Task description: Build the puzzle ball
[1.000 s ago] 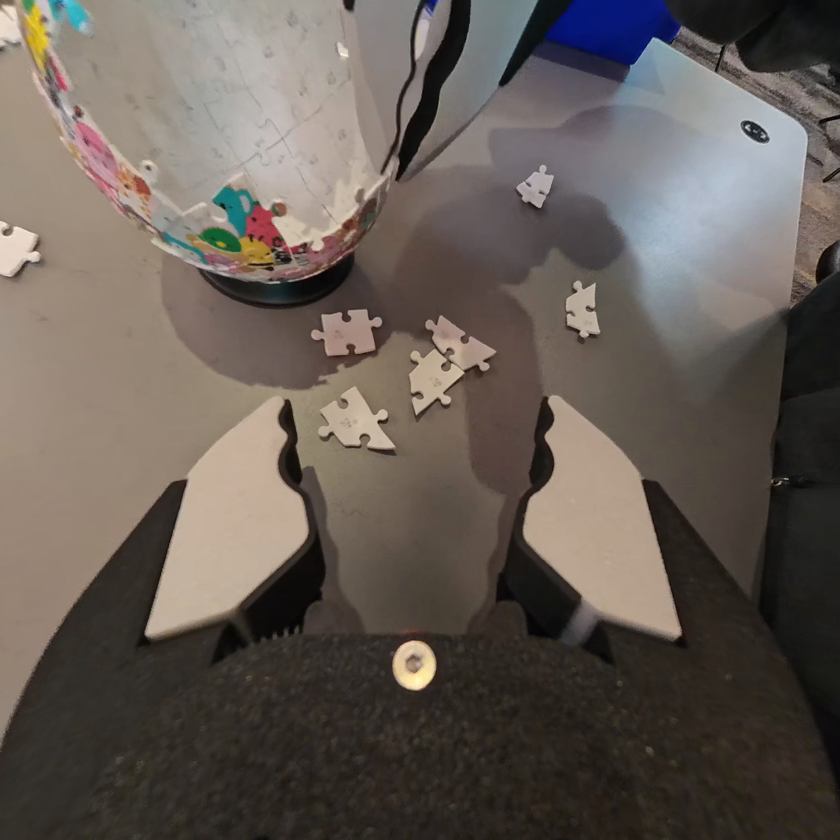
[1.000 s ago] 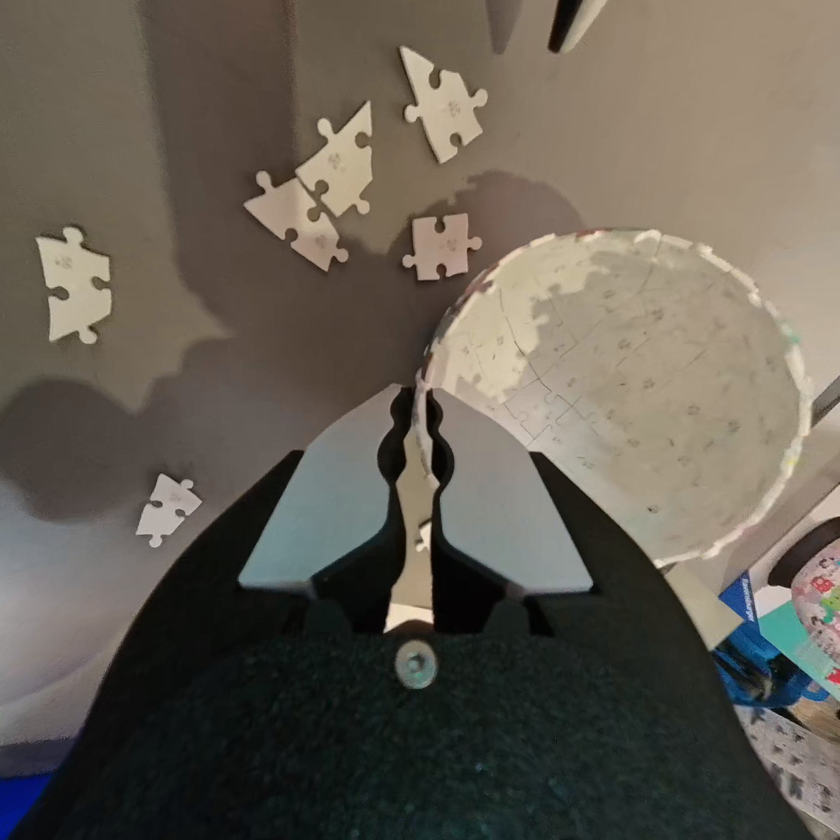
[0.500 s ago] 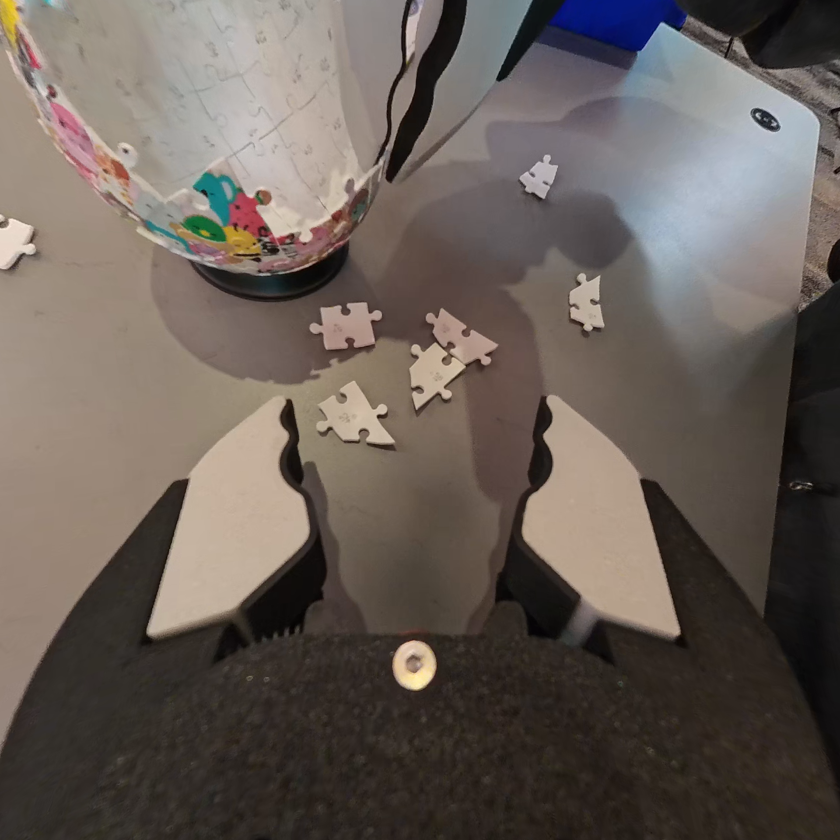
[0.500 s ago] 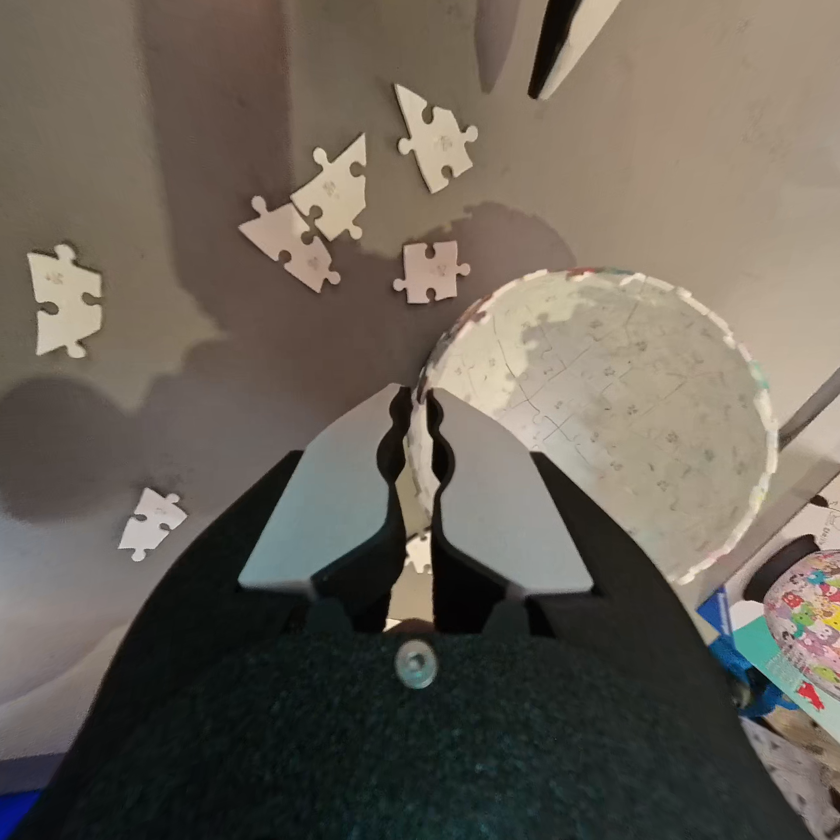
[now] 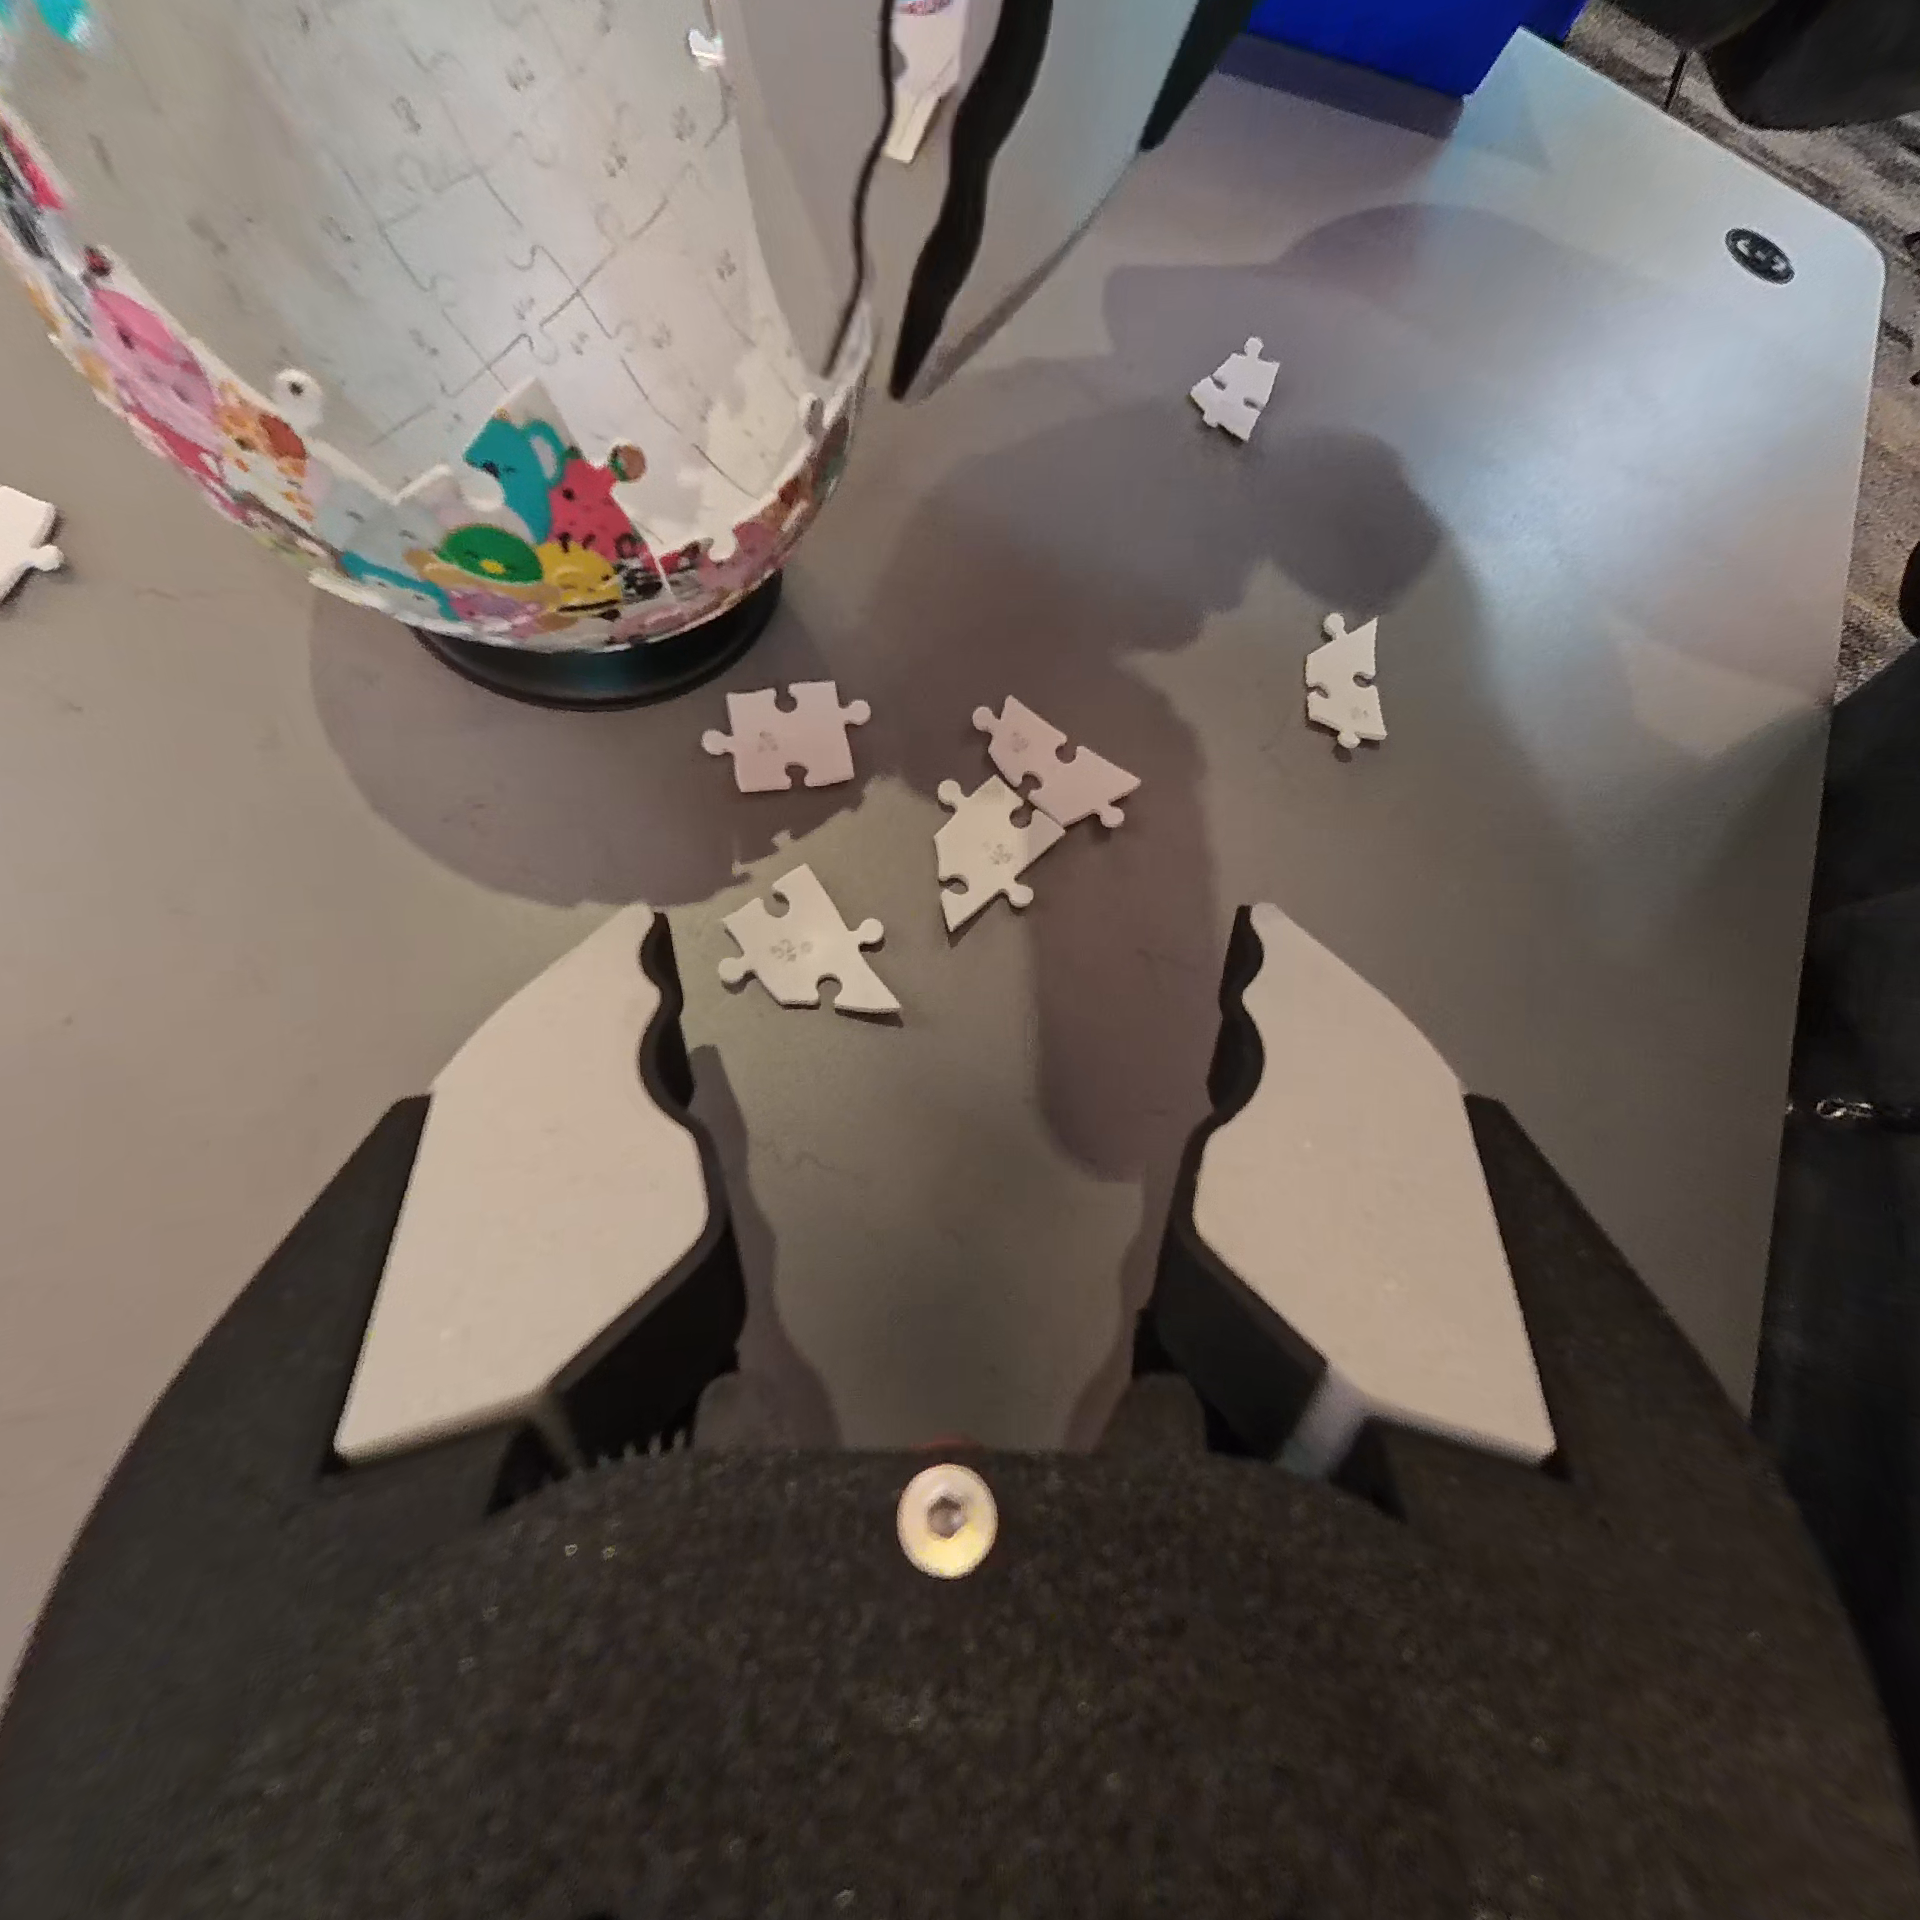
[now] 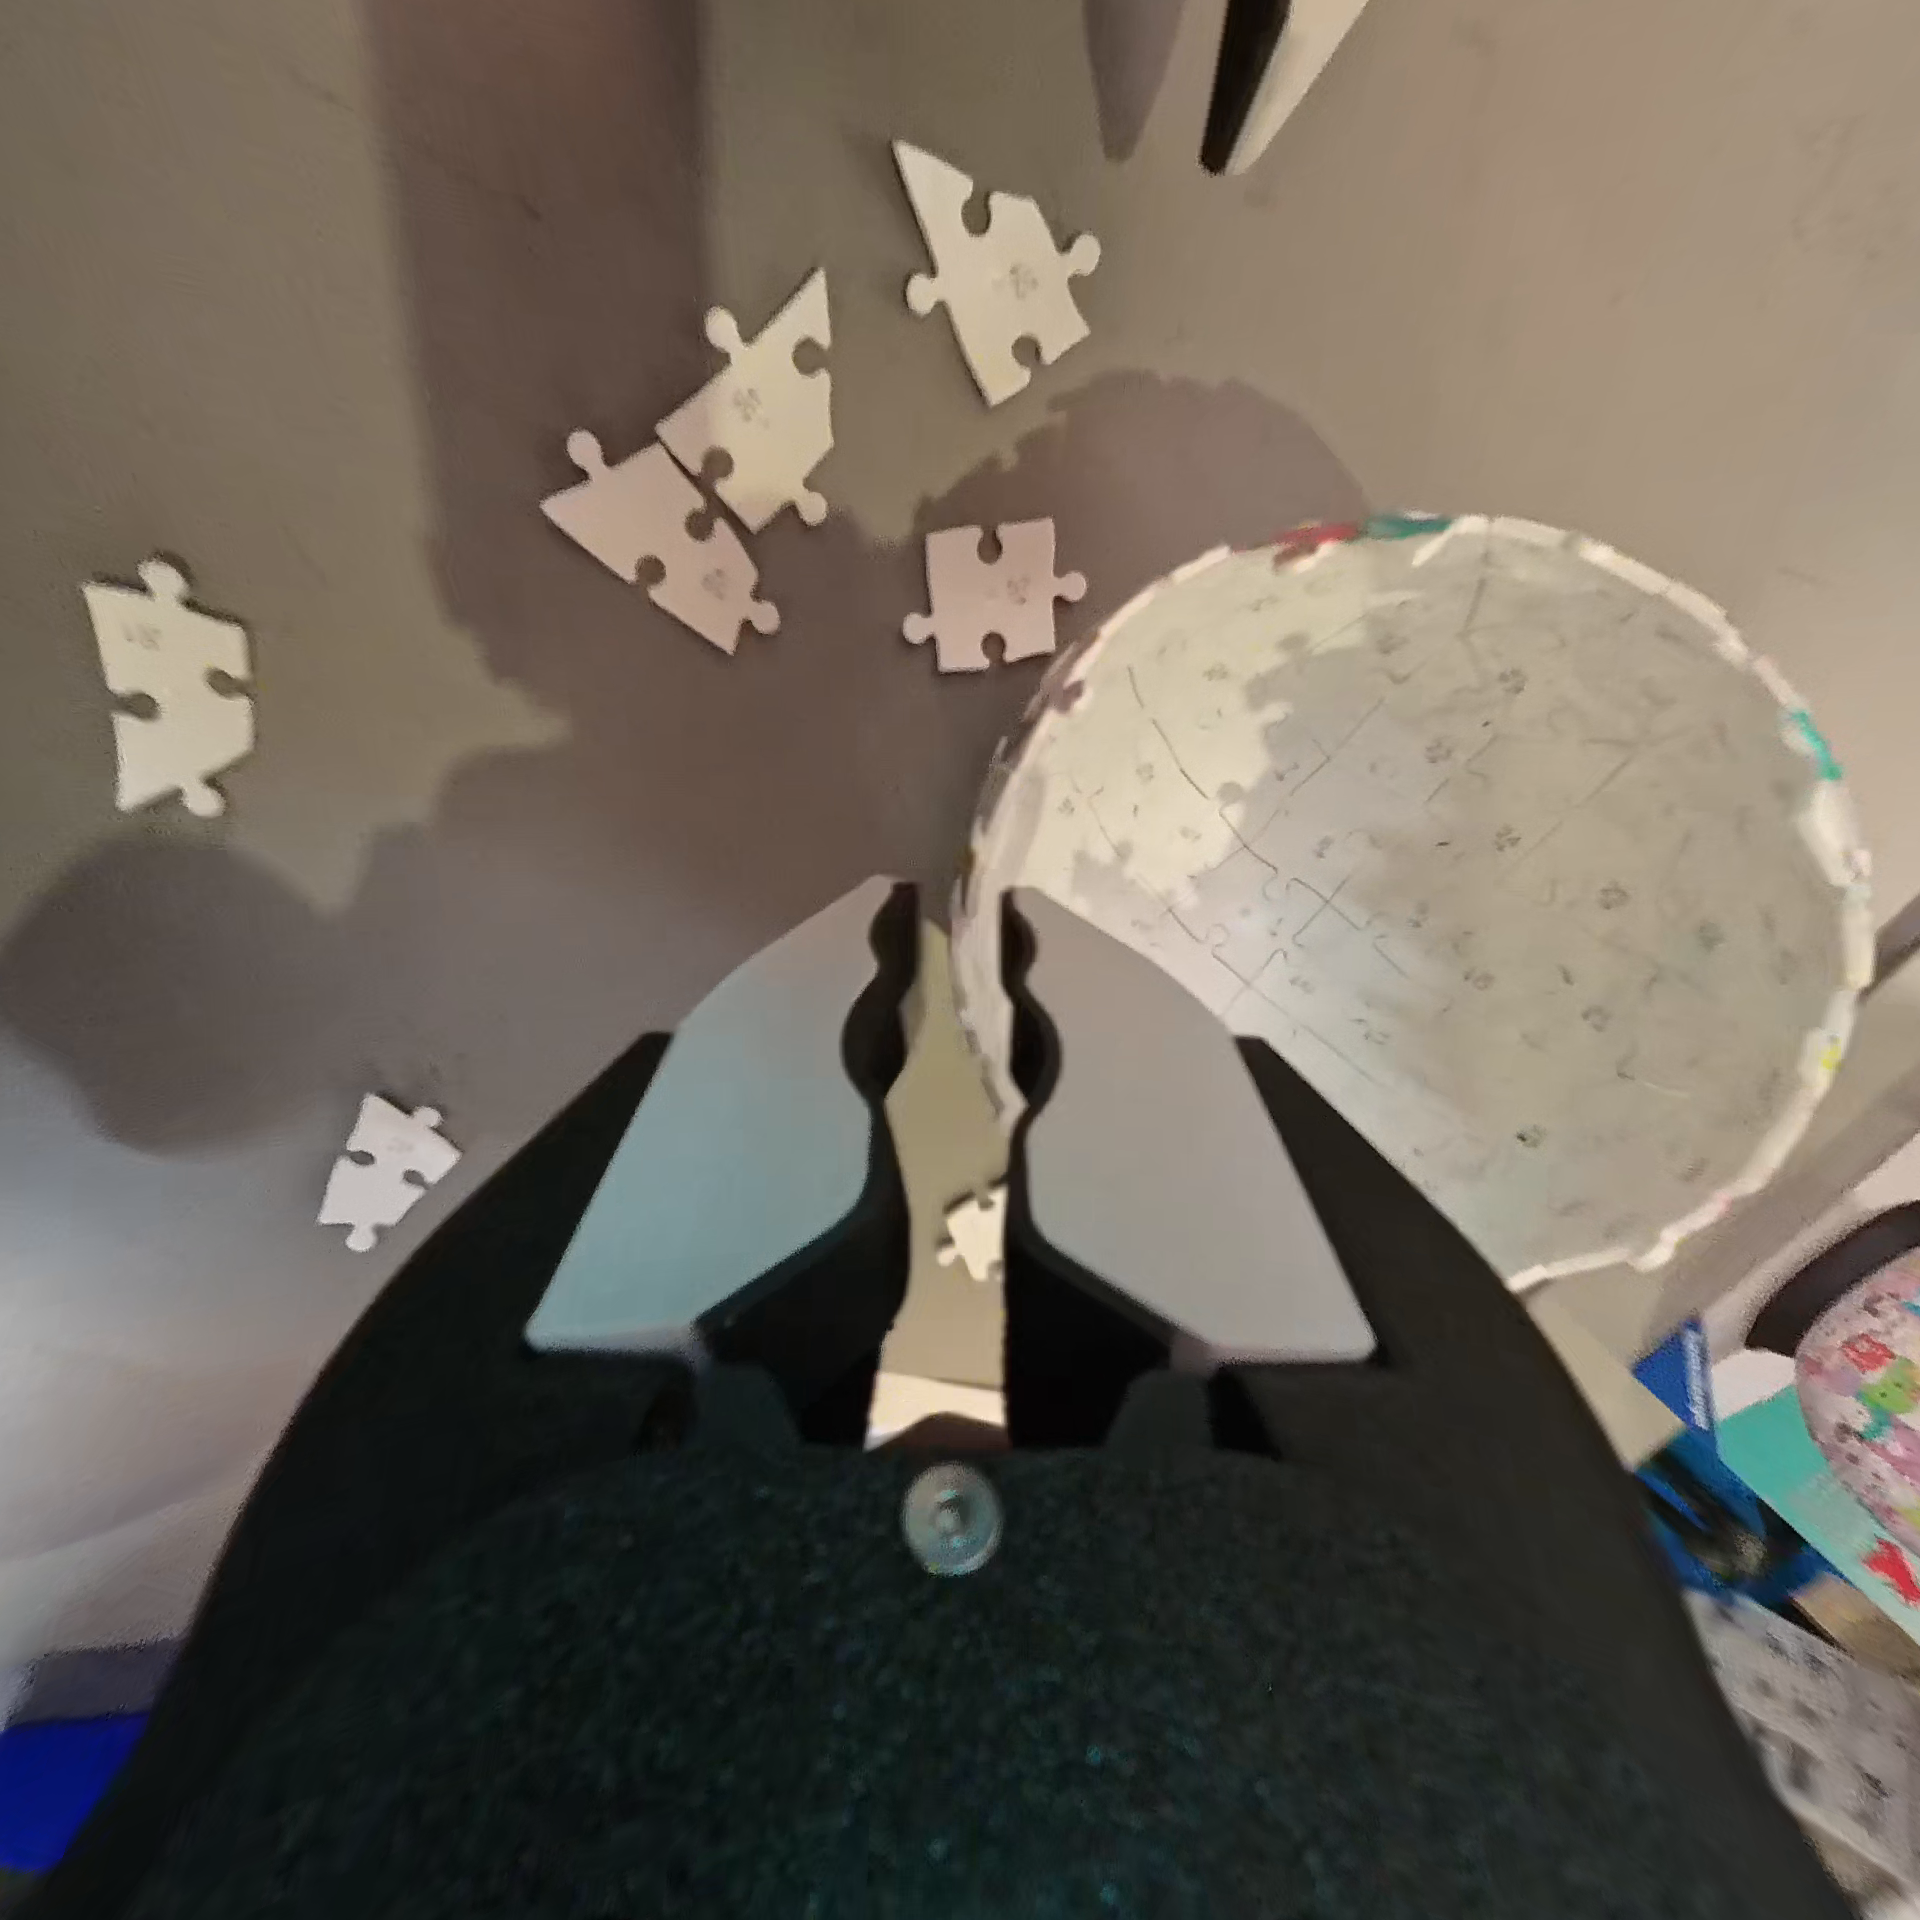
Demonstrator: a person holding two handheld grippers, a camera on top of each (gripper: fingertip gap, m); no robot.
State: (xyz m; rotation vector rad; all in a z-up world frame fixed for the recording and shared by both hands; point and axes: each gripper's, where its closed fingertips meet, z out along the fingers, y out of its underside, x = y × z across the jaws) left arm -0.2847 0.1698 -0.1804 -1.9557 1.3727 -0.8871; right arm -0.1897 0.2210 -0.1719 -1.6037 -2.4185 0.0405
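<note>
The puzzle ball (image 5: 468, 260) is an open half shell, white inside and colourful outside, on a black stand (image 5: 603, 675); the right wrist view looks into it (image 6: 1455, 883). My right gripper (image 6: 961, 904) is shut on its near rim; its fingers (image 5: 966, 208) show in the left wrist view. My left gripper (image 5: 948, 920) is open and empty, low over the table. Loose white pieces lie face down in front of it: one (image 5: 805, 945) by its left fingertip, a square one (image 5: 790, 738), and two touching (image 5: 1055, 764).
More pieces lie farther right (image 5: 1345, 691), (image 5: 1236, 390) and at the left edge (image 5: 21, 535). The grey table (image 5: 1558, 520) ends on the right. A second, coloured ball (image 6: 1870, 1434) and a box (image 6: 1714, 1455) show at the lower right. My hands' fingertips stand some 12 centimetres from each other.
The left gripper has moved a little closer to the ball, still open. The right gripper has kept its hold on the rim and shifted slightly; its view is blurred.
</note>
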